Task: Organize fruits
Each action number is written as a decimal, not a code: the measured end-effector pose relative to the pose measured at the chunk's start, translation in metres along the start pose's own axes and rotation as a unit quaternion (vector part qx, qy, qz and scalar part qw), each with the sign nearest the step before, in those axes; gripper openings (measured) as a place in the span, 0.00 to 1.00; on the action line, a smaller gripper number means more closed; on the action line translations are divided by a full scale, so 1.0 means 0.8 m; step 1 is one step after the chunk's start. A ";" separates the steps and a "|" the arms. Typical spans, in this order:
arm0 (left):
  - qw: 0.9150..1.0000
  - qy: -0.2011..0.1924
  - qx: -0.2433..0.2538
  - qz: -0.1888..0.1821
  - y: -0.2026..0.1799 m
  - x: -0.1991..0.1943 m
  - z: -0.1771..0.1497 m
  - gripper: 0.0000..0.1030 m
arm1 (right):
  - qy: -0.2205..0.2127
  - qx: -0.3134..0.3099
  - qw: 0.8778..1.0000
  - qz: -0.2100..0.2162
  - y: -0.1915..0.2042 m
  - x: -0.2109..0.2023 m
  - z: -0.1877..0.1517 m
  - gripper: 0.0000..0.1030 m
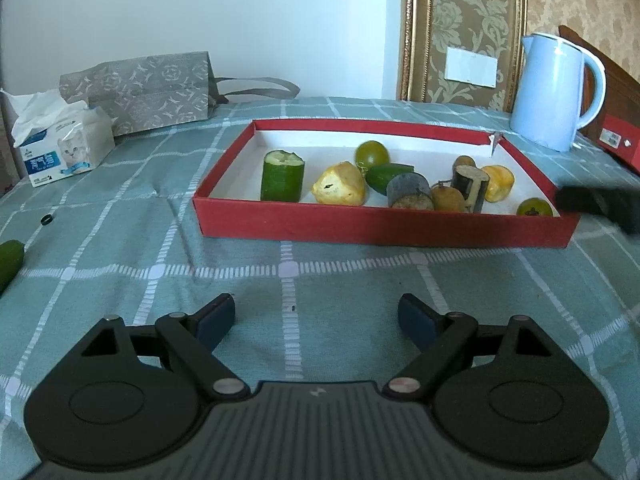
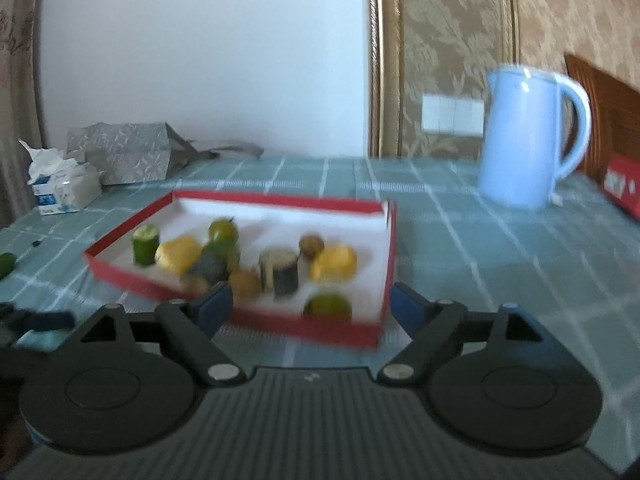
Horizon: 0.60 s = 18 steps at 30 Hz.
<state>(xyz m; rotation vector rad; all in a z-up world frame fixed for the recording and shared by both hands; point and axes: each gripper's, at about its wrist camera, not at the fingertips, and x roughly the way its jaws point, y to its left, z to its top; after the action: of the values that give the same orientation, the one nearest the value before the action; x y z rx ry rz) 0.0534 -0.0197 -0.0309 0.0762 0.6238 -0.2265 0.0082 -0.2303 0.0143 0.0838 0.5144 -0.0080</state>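
Note:
A shallow red box [image 1: 384, 226] on the checked cloth holds several pieces. Among them are an upright cucumber chunk [image 1: 282, 176], a yellow fruit piece [image 1: 340, 184], dark cane sections [image 1: 410, 192] and a green round fruit [image 1: 534, 208] in its near right corner. One more cucumber piece [image 1: 10, 264] lies outside on the cloth at far left. My left gripper [image 1: 316, 312] is open and empty, a little short of the box. My right gripper [image 2: 312, 300] is open over the box's near edge [image 2: 260, 316] with nothing gripped; that view is blurred. The green fruit [image 2: 328, 306] sits just beyond it.
A pale blue kettle [image 1: 556, 92] stands behind the box's right end, with a red carton [image 1: 620, 140] beside it. A tissue pack [image 1: 64, 148] and a grey patterned bag [image 1: 144, 92] sit at the back left. A small black ring [image 1: 47, 219] lies on the cloth.

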 end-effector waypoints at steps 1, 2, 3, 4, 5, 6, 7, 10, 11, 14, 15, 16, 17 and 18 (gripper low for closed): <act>1.000 -0.001 -0.001 0.002 0.000 -0.001 0.000 0.87 | 0.001 0.005 1.000 -0.001 0.001 -0.006 -0.007 0.82; 1.000 -0.002 -0.002 0.005 0.000 -0.001 0.000 0.87 | 0.002 -0.001 1.000 -0.006 0.004 -0.010 -0.013 0.83; 1.000 -0.003 -0.001 0.006 0.000 -0.002 0.000 0.87 | 0.001 -0.011 1.000 -0.012 0.009 -0.014 -0.018 0.84; 1.000 -0.005 -0.002 0.007 0.000 -0.003 0.000 0.87 | -0.004 -0.021 1.000 -0.021 0.014 -0.015 -0.023 0.86; 1.000 -0.008 -0.005 0.009 0.000 -0.006 0.000 0.87 | -0.007 -0.025 0.999 -0.026 0.016 -0.015 -0.026 0.86; 1.000 -0.013 -0.005 0.009 0.000 -0.011 0.000 0.87 | -0.007 -0.025 0.999 -0.028 0.017 -0.015 -0.028 0.86; 1.000 -0.019 -0.005 0.010 -0.001 -0.016 0.000 0.87 | -0.004 -0.024 0.999 -0.023 0.018 -0.014 -0.029 0.86; 0.999 -0.036 -0.021 0.024 0.000 -0.032 -0.001 0.87 | -0.004 -0.016 1.000 -0.022 0.019 -0.014 -0.031 0.86; 0.999 -0.038 -0.026 0.028 0.000 -0.036 -0.001 0.87 | -0.006 -0.014 1.000 -0.023 0.020 -0.015 -0.032 0.87; 0.998 -0.042 -0.036 0.026 -0.001 -0.049 -0.003 0.87 | -0.016 0.002 0.999 -0.029 0.018 -0.020 -0.032 0.93; 0.998 -0.045 -0.037 0.025 -0.003 -0.053 -0.004 0.87 | -0.018 0.007 0.999 -0.032 0.017 -0.022 -0.032 0.95; 0.998 -0.048 -0.039 0.025 -0.005 -0.057 -0.004 0.87 | -0.021 0.011 0.999 -0.036 0.018 -0.024 -0.032 0.97; 0.998 -0.052 -0.040 0.026 -0.008 -0.062 -0.004 0.87 | -0.024 0.014 0.999 -0.042 0.017 -0.025 -0.032 0.97; 0.997 -0.057 -0.040 0.027 -0.011 -0.067 -0.003 0.87 | -0.026 0.016 0.998 -0.049 0.018 -0.026 -0.032 0.98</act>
<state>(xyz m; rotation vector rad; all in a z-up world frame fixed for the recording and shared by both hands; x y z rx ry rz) 0.0079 -0.0176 -0.0017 0.0036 0.5165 -0.1534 -0.0217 -0.2144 0.0036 0.0895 0.4658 -0.1133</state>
